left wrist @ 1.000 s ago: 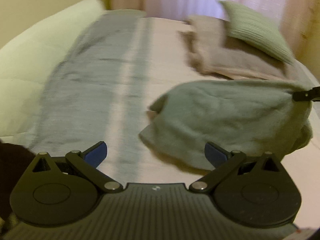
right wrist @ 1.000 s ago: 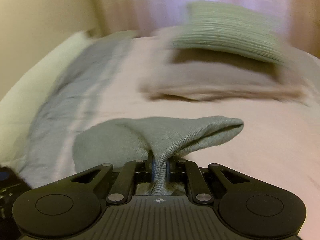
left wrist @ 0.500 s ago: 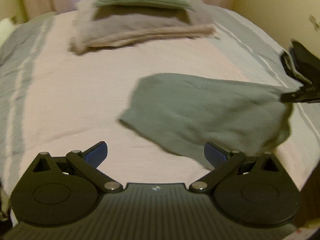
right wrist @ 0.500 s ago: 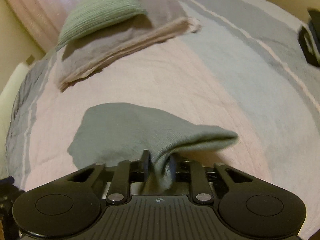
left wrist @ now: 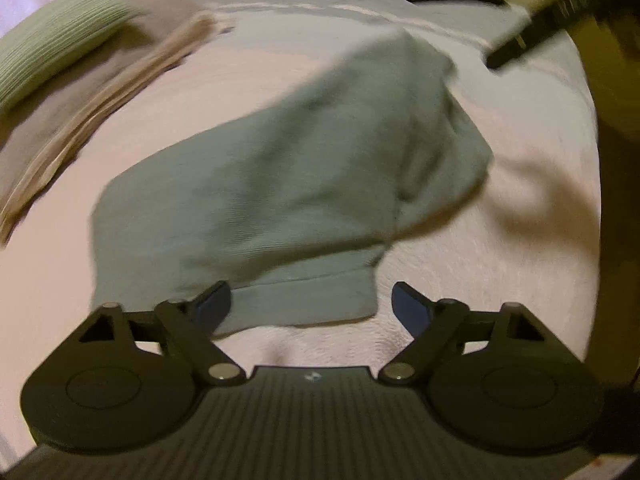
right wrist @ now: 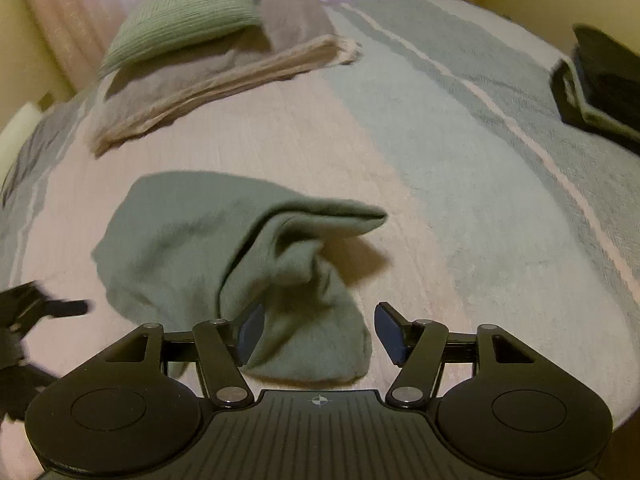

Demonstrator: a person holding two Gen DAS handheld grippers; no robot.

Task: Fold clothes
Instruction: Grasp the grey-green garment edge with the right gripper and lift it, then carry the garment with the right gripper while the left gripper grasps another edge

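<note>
My left gripper (left wrist: 310, 304): closing, hem of green garment (left wrist: 288, 184) between unpressed pads.
My right gripper (right wrist: 318, 332): opening, garment released, lower centre.

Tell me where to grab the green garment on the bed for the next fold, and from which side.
Take the green garment by its flat banded hem, nearest the left tongs, whose jaws are closing. Come from above at the free corner: that edge lies straight on the bedspread, unlike the bunched right side.

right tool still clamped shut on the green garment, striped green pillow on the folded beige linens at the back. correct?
Not quite. The right tool is not clamped: in the right wrist view its jaws are opening, and the green garment lies loose between the pads. The rest holds: the striped green pillow rests on the folded beige linens at the back.
</note>
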